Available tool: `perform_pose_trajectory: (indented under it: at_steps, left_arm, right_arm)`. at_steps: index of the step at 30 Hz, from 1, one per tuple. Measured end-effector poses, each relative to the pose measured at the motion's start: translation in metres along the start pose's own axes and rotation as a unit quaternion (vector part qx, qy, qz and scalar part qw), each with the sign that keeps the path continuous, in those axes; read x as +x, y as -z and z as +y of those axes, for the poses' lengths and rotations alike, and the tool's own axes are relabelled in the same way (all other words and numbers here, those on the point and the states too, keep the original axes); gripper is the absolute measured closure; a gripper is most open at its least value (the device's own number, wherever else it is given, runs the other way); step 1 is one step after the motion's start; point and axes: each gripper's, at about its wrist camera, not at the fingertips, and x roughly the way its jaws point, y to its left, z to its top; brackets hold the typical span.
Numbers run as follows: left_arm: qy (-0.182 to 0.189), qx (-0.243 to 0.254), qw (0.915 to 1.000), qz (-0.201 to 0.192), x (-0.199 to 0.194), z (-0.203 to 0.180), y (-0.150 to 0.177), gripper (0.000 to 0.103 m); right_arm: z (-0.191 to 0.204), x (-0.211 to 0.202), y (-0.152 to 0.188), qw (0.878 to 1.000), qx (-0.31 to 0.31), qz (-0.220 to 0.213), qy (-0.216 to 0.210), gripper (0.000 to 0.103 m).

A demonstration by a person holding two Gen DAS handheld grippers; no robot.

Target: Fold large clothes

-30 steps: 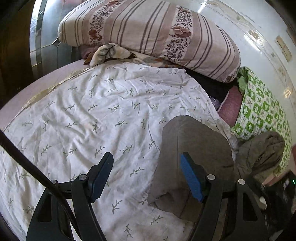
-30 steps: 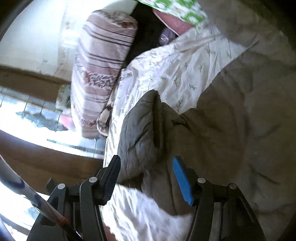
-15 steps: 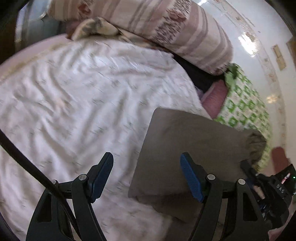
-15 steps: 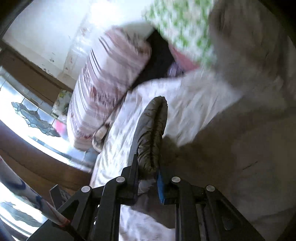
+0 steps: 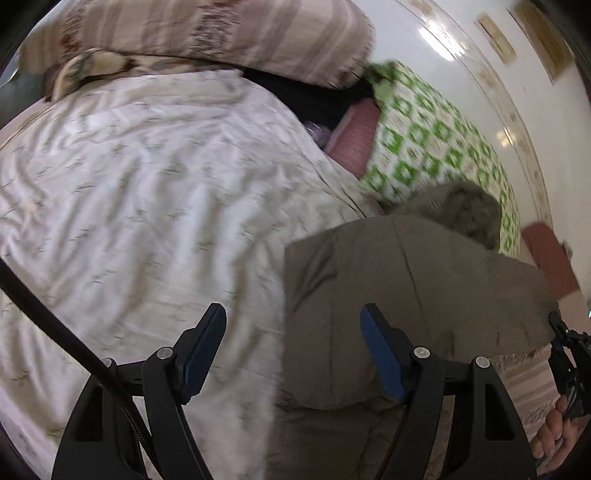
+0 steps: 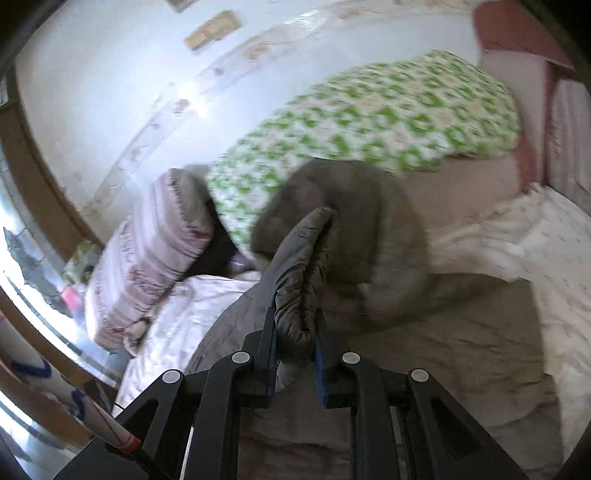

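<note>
A large olive-grey padded jacket (image 5: 406, 280) lies on the bed's white leaf-print cover (image 5: 147, 206), at the right of the left wrist view. My left gripper (image 5: 291, 347) is open and empty, hovering over the jacket's left edge. My right gripper (image 6: 295, 354) is shut on a bunched fold of the jacket (image 6: 303, 273) and holds it lifted; the rest of the jacket (image 6: 424, 350) spreads below and to the right. The right gripper also shows at the far right edge of the left wrist view (image 5: 569, 354).
A striped floral pillow (image 5: 207, 33) and a green-and-white checked quilt (image 5: 436, 147) lie along the white wall at the bed's far side, with dark and pink cloth (image 5: 351, 136) between them. A wooden window frame (image 6: 29, 177) is at left in the right wrist view.
My right gripper closed on a fold of the jacket and lifted it, swinging toward the wall. My left gripper stayed open and swung right, over the jacket's edge.
</note>
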Motion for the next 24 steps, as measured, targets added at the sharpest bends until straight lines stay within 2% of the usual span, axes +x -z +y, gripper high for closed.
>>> perform_pose_trajectory:
  at_steps: [7,10,12,16,18,20,22,24]
  left_arm:
    - [-0.03,0.054,0.9978,0.023,0.032,-0.037,0.02,0.029]
    - [-0.061,0.089,0.9937,0.033,0.045,-0.049,0.03,0.029]
    - [-0.098,0.118,0.9872,0.044,0.058,-0.055,0.037,0.029]
    - [-0.137,0.15,0.9773,0.06,0.072,-0.059,0.046,0.029]
    - [-0.154,0.163,0.9718,0.072,0.079,-0.059,0.05,0.025]
    - [-0.167,0.171,0.968,0.078,0.082,-0.059,0.053,0.022]
    - [-0.169,0.174,0.9671,0.078,0.08,-0.059,0.052,0.022]
    - [-0.168,0.173,0.9682,0.066,0.072,-0.061,0.048,0.022]
  right_arm:
    - [-0.06,0.019,0.022,0.998,0.036,0.025,0.038,0.085]
    - [-0.087,0.027,0.031,0.997,0.04,0.039,0.059,0.085]
    - [-0.101,0.036,0.039,0.995,0.047,0.053,0.073,0.085]
    - [-0.129,0.057,0.055,0.99,0.062,0.08,0.103,0.085]
    - [-0.145,0.068,0.063,0.985,0.079,0.096,0.119,0.085]
    - [-0.167,0.081,0.074,0.978,0.115,0.122,0.126,0.078]
    - [-0.178,0.081,0.078,0.976,0.143,0.123,0.108,0.075]
    - [-0.176,0.072,0.074,0.975,0.141,0.123,0.116,0.066]
